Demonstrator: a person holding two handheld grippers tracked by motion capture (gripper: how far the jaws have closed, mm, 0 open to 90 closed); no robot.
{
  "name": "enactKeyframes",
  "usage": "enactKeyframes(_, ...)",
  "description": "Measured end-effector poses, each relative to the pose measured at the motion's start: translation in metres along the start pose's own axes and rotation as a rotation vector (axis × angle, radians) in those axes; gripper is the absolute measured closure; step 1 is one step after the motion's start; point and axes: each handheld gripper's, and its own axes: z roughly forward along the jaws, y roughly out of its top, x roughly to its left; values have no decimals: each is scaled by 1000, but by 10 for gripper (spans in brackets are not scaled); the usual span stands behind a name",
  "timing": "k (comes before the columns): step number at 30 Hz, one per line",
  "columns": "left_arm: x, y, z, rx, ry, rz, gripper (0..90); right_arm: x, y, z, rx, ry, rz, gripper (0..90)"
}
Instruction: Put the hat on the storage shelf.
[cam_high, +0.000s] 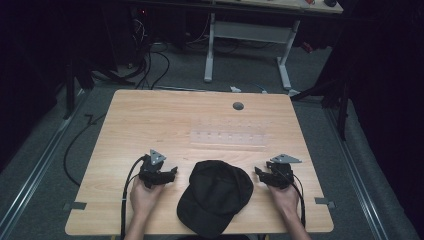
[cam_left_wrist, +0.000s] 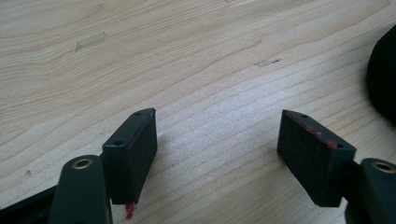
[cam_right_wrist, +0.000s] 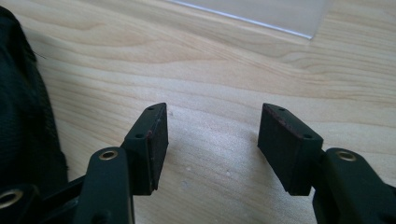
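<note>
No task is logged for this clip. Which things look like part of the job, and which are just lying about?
Likely in the job:
black cap, lying between the two tools
left tool, open
right tool, open
clear plastic rack, probably

Just lying about:
grey round plug in the table
white-legged desk behind

The counter (cam_high: 150, 115) is pale wood with a wavy, streaked grain and a dark grey round plug (cam_high: 238, 106) near its far edge. A black cap (cam_high: 215, 197) lies on the counter's near edge. Left of the cap, the left tongs (cam_left_wrist: 217, 140) are black with red flecks on the pad edges; right of the cap, the right tongs (cam_right_wrist: 212, 140) are black. Each carries a grey plate. Beyond the cap lies a clear, colourless sheet (cam_high: 227, 134). The floor (cam_high: 45, 165) around the counter is grey.
</note>
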Motion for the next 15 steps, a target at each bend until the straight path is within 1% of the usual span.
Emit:
enactKeyframes(5,0,0,0,0,0,-1,290,-3,2,-14,-64,28,24,447)
enactKeyframes(10,0,0,0,0,-1,-2,290,-4,7,-30,-90,83,48,453)
enactKeyframes(12,0,0,0,0,-1,-3,290,-3,8,-37,-111,105,46,456)
enactKeyframes(14,1,0,0,0,-1,-3,290,-1,10,-45,-114,130,48,457)
enactKeyframes(15,1,0,0,0,-1,-3,290,0,11,-47,-125,143,39,456)
